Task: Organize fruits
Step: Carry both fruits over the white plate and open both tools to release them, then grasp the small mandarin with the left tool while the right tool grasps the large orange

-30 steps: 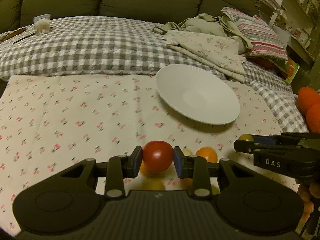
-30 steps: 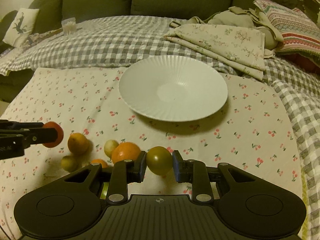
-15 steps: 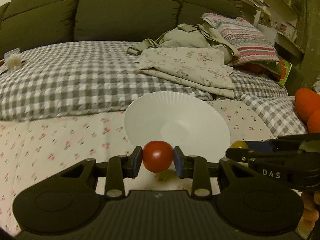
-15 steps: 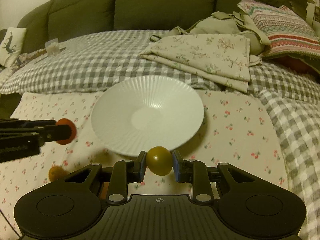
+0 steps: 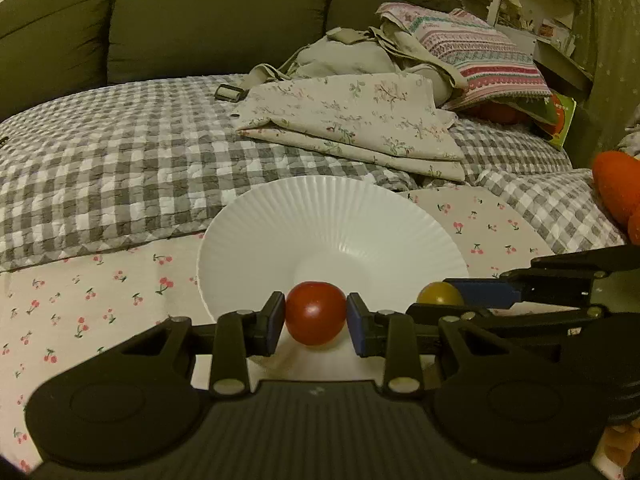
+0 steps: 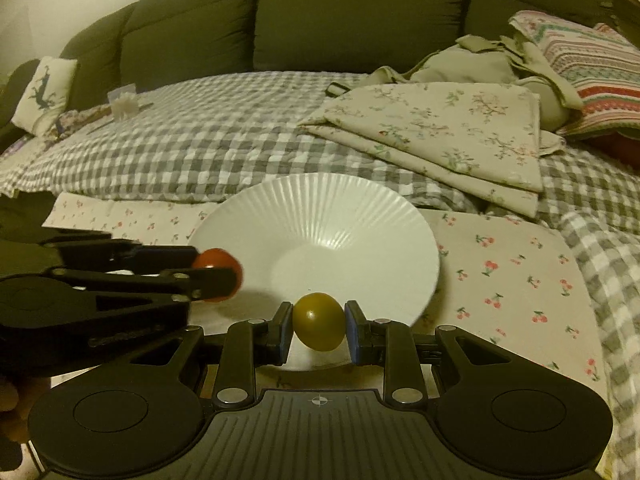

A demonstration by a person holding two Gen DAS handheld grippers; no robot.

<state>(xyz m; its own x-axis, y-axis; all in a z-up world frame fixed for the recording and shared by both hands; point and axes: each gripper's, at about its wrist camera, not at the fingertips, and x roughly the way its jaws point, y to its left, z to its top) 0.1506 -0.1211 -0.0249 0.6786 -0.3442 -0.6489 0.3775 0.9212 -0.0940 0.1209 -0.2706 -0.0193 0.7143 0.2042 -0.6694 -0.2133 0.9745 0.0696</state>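
Left gripper point(image 5: 316, 314) clamped a red tomato point(image 5: 315, 313); right gripper point(image 6: 318, 323) pinched a yellow tomato point(image 6: 318, 321), both at the near rim of the white plate point(image 5: 332, 220).

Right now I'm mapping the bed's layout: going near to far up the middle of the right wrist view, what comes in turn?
Yellow fruit in the right hand-held gripper → white plate → checked quilt → green sofa back.
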